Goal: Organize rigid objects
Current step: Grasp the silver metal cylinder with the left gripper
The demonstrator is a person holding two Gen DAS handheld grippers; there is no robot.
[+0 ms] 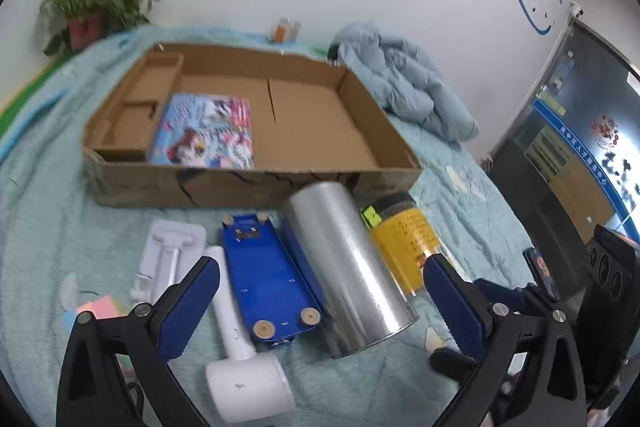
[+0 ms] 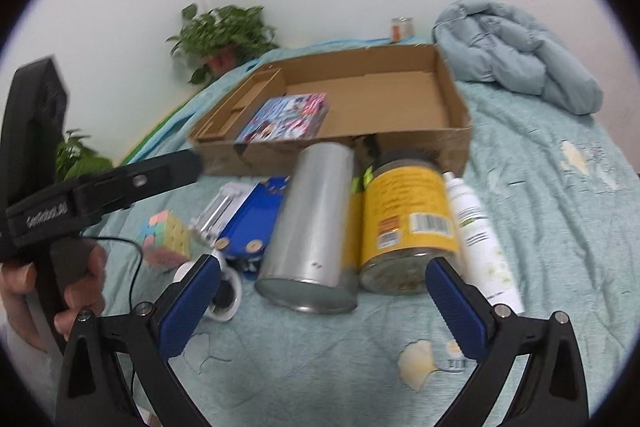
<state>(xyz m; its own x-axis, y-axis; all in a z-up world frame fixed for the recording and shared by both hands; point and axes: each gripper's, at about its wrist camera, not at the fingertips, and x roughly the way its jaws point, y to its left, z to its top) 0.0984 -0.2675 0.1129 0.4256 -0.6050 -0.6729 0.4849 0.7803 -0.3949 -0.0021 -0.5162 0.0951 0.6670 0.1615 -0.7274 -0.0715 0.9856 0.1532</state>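
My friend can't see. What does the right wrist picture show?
An open right gripper hovers over a silver can and a yellow jar lying on a bed, with a cardboard box holding a colourful box behind.

In the left wrist view, a cardboard box (image 1: 256, 131) fills mid-frame on the bed (image 1: 48, 227), a book (image 1: 204, 133) inside at its left. Below it, left to right: hair dryer (image 1: 236, 331), tin case (image 1: 268, 275), metal can (image 1: 348, 267), jar (image 1: 404, 247). A folded quilt (image 1: 404, 83) lies upper right.
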